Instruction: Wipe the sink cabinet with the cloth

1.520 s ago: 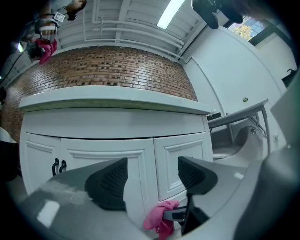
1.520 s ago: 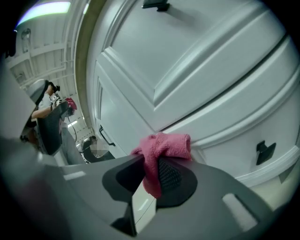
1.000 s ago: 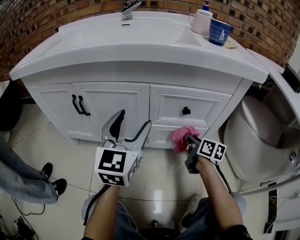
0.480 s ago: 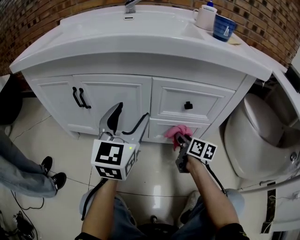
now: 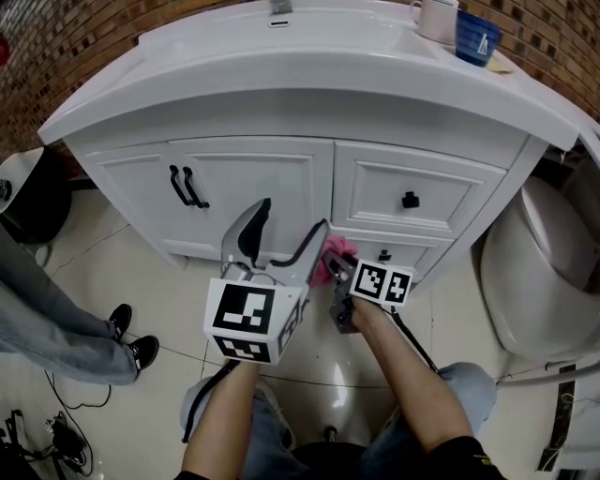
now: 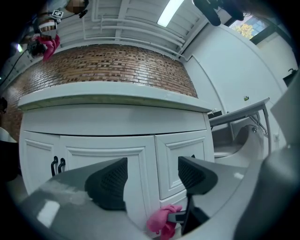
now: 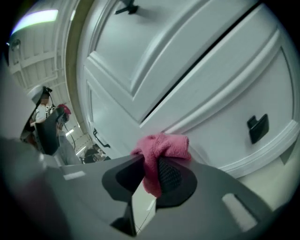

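Observation:
The white sink cabinet [image 5: 253,183] has two doors on the left and two drawers on the right. My right gripper [image 5: 339,266] is shut on a bunched pink cloth [image 5: 334,253], which presses against the lower drawer front near its left edge. In the right gripper view the cloth [image 7: 161,149] sits pinched between the dark pads, against the white panel [image 7: 211,93]. My left gripper [image 5: 286,234] hangs open in front of the right cabinet door, holding nothing. In the left gripper view, the left gripper [image 6: 154,176] frames the door, with the cloth [image 6: 161,221] low down.
A white cup [image 5: 438,17] and a blue cup [image 5: 476,37] stand on the countertop's far right. A toilet [image 5: 548,272] stands right of the cabinet. Another person's leg and black shoes [image 5: 127,337] are on the tiled floor at left. Black door handles [image 5: 186,186] project from the doors.
My right gripper has slid the cloth leftward along the lower drawer, from its middle to its left edge. The left gripper has stayed open in front of the doors.

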`<state>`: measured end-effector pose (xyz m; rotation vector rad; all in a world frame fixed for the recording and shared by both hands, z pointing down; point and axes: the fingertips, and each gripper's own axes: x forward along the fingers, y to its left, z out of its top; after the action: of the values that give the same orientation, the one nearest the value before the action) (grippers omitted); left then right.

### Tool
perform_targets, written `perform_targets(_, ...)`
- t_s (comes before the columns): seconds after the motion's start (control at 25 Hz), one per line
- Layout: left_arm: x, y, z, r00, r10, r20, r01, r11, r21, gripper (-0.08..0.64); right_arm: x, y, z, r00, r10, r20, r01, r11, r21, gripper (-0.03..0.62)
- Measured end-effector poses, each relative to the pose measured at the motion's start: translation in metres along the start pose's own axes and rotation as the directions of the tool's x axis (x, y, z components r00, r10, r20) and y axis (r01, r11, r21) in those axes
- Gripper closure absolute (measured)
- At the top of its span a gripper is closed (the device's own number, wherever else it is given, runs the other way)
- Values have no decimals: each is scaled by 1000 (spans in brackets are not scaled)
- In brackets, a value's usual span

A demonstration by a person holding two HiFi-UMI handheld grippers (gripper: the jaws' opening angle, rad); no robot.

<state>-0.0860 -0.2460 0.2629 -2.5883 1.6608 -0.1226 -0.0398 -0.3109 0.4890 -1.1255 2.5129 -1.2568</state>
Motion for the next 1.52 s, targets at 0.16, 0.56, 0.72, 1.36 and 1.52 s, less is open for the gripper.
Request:
perform_targets(0.16, 6, -1, -1, 1000, -14, 4, 14, 1000, -14, 219, -34, -31, 18, 996, -90, 28, 89, 996, 16, 529)
perform_targets(0.56, 21, -19, 3, 998, -59, 29, 60, 998, -25, 219, -173, -139, 86, 917, -346, 199, 344, 938, 48, 528)
perform_targets(0.72, 24, -17, 2, 998, -55, 29, 56, 998, -30, 219, -156, -135, 54, 922, -366, 126, 373, 927, -43, 526)
perform_targets(1.36, 17, -4, -5, 1000, -6, -20, 7, 1000, 23, 219, 23, -43, -67, 999, 45, 17, -47, 996, 70, 529)
perform_targets(1.52, 23, -6, -7, 999, -21, -28, 22, 999, 35, 219, -4, -92, -49, 993, -68, 99, 52, 987, 154, 528)
